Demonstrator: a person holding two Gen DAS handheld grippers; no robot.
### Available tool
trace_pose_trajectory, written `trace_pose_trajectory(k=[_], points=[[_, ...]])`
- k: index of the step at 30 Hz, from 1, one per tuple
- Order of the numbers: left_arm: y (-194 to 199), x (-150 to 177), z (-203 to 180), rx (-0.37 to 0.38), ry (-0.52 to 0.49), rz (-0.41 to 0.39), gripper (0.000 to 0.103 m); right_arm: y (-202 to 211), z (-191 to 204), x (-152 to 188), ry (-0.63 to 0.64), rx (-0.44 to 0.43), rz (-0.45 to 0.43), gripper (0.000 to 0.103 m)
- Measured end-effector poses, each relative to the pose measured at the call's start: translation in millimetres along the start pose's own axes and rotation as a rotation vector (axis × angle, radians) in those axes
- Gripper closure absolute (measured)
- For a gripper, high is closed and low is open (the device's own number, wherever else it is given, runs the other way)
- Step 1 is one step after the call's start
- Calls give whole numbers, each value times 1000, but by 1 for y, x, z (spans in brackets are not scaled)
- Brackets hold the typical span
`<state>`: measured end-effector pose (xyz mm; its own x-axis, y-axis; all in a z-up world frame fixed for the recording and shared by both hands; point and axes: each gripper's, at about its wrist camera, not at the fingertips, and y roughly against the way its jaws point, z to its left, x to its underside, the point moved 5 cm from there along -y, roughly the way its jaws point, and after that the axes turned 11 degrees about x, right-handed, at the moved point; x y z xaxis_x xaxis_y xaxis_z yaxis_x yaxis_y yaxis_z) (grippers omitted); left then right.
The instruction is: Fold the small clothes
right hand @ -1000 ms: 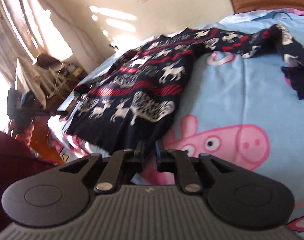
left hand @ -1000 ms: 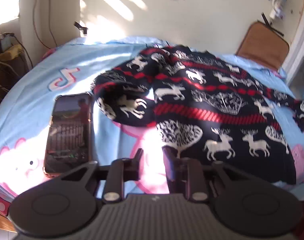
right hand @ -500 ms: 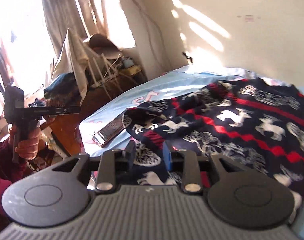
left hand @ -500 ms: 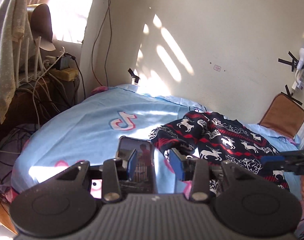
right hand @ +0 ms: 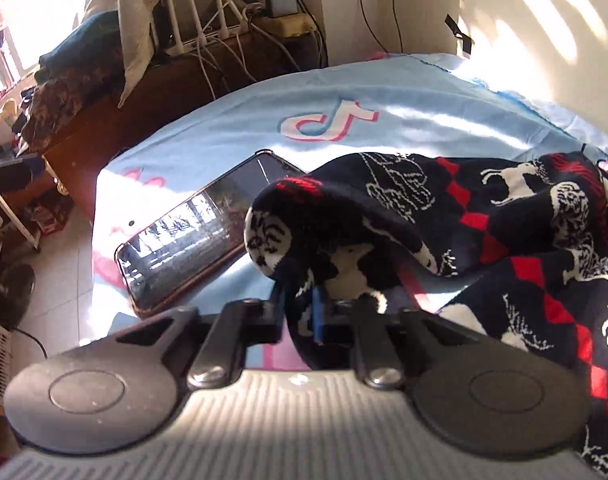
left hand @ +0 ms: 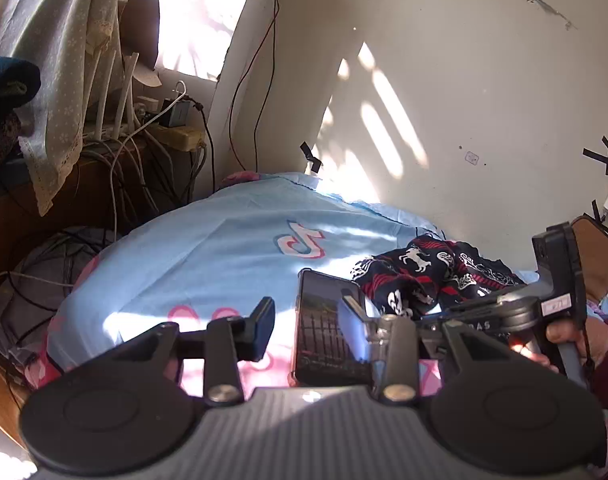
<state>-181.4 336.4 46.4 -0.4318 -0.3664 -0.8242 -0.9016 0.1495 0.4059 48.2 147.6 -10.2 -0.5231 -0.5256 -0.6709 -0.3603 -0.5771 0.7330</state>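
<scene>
A dark navy sweater (right hand: 484,232) with red bands and white reindeer lies bunched on the light blue bed sheet (right hand: 384,92). My right gripper (right hand: 297,308) is shut on a folded edge of the sweater, which drapes over its fingers. In the left wrist view the sweater (left hand: 420,276) lies at the right, with the right gripper's body and the person's hand in front of it. My left gripper (left hand: 308,320) is open and empty, held above the sheet (left hand: 207,256) to the left of the sweater.
A phone (right hand: 195,236) lies on the sheet just left of the sweater; it also shows in the left wrist view (left hand: 328,340). A wooden cabinet (left hand: 103,184) with cables and a router stands left of the bed. The wall (left hand: 464,100) is behind.
My right gripper has moved down to the sweater's left edge and closed on it. My left gripper has pulled back to the left and opened wider.
</scene>
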Motion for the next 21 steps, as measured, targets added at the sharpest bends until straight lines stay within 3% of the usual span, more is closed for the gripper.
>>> trace_pose_trajectory(k=[4, 9, 11, 14, 17, 18, 19, 21], points=[[-2, 2, 4, 13, 12, -3, 67, 31, -4, -24, -174, -150, -96, 89], [-7, 2, 4, 28, 26, -8, 67, 109, -58, -52, -554, -426, -389, 89], [-10, 3, 4, 36, 30, -5, 67, 135, -94, -41, -689, -465, -499, 89], [-18, 4, 3, 48, 35, 7, 67, 162, -148, -2, -843, -367, -577, 89], [-28, 3, 2, 60, 41, 19, 67, 173, -198, 62, -1024, -218, -568, 85], [-33, 2, 0, 65, 42, 23, 67, 171, -211, 86, -1088, -147, -537, 76], [-36, 1, -3, 70, 42, 27, 67, 171, -222, 110, -1140, -70, -495, 57], [-43, -1, -9, 82, 33, 33, 67, 171, -231, 151, -1198, 57, -448, 48]])
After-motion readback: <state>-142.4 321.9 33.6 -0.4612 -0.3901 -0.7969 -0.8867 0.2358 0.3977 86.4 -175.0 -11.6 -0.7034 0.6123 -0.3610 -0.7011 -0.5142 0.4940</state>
